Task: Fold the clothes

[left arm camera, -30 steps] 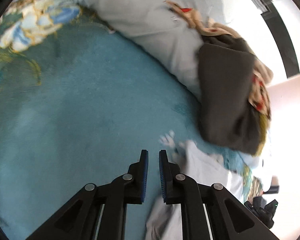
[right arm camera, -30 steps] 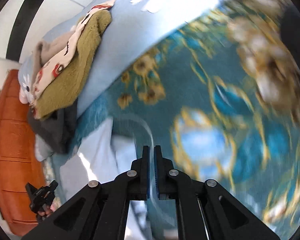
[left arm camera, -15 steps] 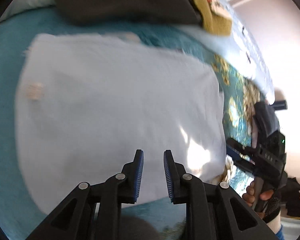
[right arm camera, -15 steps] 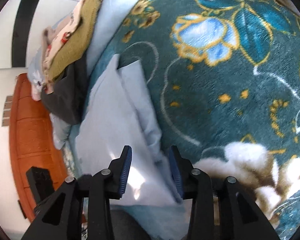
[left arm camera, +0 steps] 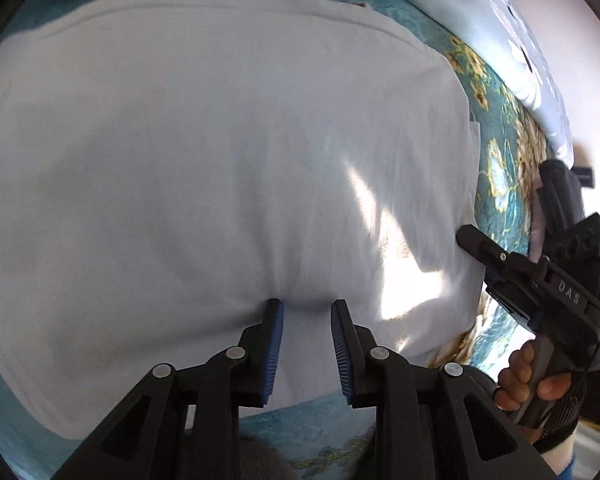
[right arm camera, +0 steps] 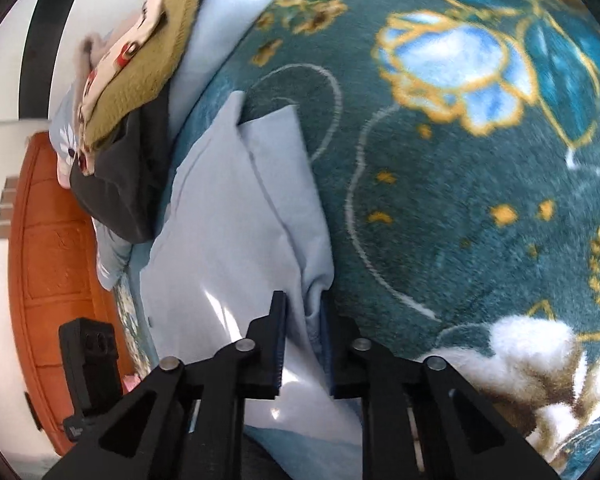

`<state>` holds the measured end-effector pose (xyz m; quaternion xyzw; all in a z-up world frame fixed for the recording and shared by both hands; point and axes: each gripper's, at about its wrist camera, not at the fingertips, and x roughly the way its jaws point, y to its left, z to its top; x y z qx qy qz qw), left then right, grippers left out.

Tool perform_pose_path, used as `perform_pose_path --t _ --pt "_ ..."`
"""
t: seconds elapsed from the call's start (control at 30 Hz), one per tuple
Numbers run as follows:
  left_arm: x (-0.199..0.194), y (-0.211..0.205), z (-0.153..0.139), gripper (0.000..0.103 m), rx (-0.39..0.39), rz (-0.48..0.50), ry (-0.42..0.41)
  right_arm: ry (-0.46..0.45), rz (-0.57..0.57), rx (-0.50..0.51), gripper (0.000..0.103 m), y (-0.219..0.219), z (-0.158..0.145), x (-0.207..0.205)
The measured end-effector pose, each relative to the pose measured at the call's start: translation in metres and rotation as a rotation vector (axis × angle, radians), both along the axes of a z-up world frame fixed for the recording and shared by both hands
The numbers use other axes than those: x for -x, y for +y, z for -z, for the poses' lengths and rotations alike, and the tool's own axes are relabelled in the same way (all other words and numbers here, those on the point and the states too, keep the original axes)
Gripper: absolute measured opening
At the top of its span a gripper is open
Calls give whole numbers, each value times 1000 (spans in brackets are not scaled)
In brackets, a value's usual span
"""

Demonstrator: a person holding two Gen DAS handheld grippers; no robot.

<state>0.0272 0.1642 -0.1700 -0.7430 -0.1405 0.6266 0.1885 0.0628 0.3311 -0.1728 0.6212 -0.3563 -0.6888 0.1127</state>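
Our left gripper (left arm camera: 306, 308) points down at the shirt (left arm camera: 220, 152), jaws apart, tips pressed onto the cloth near its close hem, where the fabric dimples between the blue pads (left arm camera: 274, 344). Nothing is pinched there yet.

Our right gripper (right arm camera: 302, 300) lies low along the shirt's (right arm camera: 236, 240) side edge, jaws apart with a raised fold of cloth standing between them; whether the pads touch the fold, we cannot tell. From the left view we see the right gripper (left arm camera: 470, 240) at the shirt's right edge, held by a hand (left arm camera: 528, 380) wrapped round its grip, with "DAS" printed in white on its black body.

We see the shirt, pale blue, lying mostly flat on a teal flowered blanket (right arm camera: 460, 200), one panel folded over along its side. Beyond its far end sits a pile of clothes (right arm camera: 132, 92), dark grey and mustard, against a light pillow (right arm camera: 220, 20). To the right of the shirt the blanket stretches bare and wide; an orange wooden panel (right arm camera: 52, 240) stands beyond the bed's edge on the left.
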Motion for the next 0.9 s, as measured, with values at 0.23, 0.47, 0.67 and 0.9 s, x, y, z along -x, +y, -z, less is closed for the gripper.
perform_pose_path --t 0.23,0.47,0.67,0.9 --pt "-10 -79 -44 41 -119 -223 105 55 -70 -40 13 -14 -35 5" --pt "-40 -180 -68 45 -137 -455 190 83 -184 -161 13 -56 -65 20" --pt "-64 -238 -67 46 -161 -582 209 145 -319 -213 12 -116 -94 25" --pt "-81 -291 -61 46 -191 -687 218 241 -500 -239 12 -200 -129 25"
